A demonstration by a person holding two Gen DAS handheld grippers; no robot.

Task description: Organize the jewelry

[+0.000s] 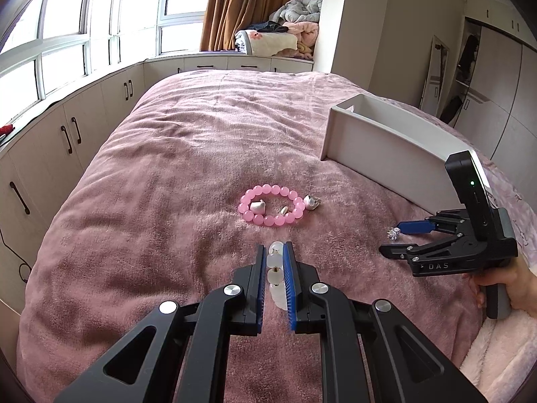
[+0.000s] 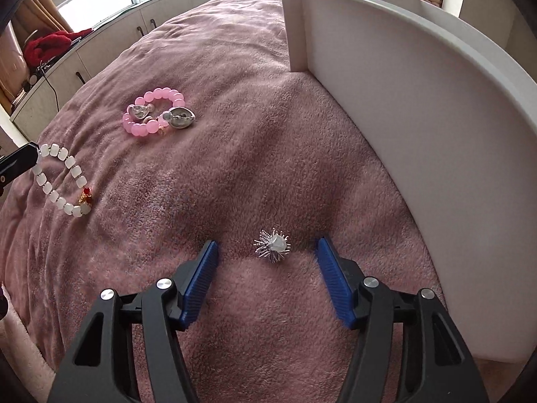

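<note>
**Left jaws clamped on white bracelet, right jaws spread around a spiky ornament**

The left gripper (image 1: 273, 252) has its fingers pressed together on the white bead bracelet (image 1: 276, 273), pinching one end of the loop. In the right wrist view the rest of that bracelet (image 2: 60, 181) lies on the pink blanket (image 1: 188, 141), ending in a small red and gold charm (image 2: 86, 196).

The right gripper (image 2: 266, 252) stands with its blue pads (image 2: 201, 280) wide apart. The silver spiky ornament (image 2: 272, 245) lies on the blanket between them, touching neither pad. A hand (image 1: 503, 285) holds this gripper's grip.

Toward the middle of the bed rests the pink bead bracelet (image 1: 271, 205), with silver heart-shaped pieces (image 2: 181, 118) inside and against its ring.

The white box (image 1: 386, 141) stands along the bed's right edge, just beside the right gripper.
</note>
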